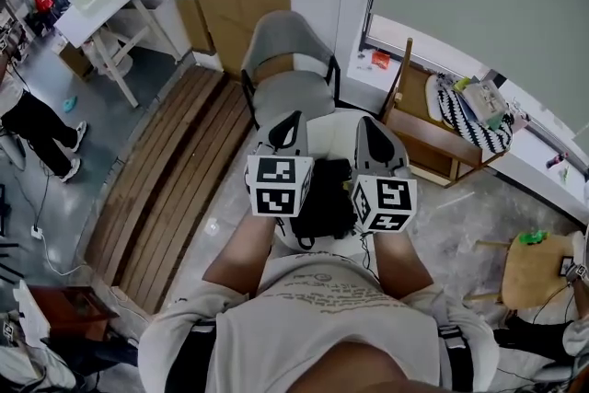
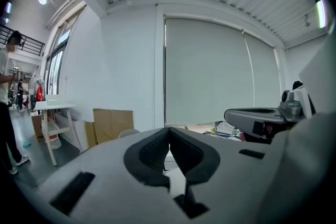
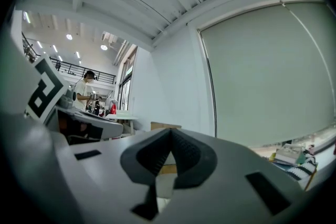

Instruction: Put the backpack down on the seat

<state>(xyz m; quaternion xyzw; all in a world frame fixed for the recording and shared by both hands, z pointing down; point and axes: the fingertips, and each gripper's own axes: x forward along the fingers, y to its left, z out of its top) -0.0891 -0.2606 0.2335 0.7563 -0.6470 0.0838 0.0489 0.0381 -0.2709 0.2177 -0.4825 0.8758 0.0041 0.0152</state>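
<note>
While both grippers hang level in front of the person's chest, the head view has the left gripper (image 1: 290,129) and the right gripper (image 1: 370,132) side by side, marker cubes (image 1: 279,184) facing up at the camera. Left gripper view now: the dark fingers (image 2: 152,152) are pressed tip to tip, nothing caught between them, only the far wall and a roller blind (image 2: 210,71) beyond. Same story in the right gripper view: the fingers (image 3: 190,156) are squeezed together and empty. And the backpack (image 1: 327,196)? It shows as a black bundle low between the two grippers, close to the person's body, on a rounded white surface (image 1: 329,132); how it rests there is hard to make out, since the grippers cover its sides. Just past it stands a grey chair (image 1: 283,60), its seat bare, with sheets of cardboard (image 1: 241,0) leaning on the wall behind. Off to the left a white desk (image 1: 97,0), and a standing person (image 1: 39,129) by the edge.
</note>
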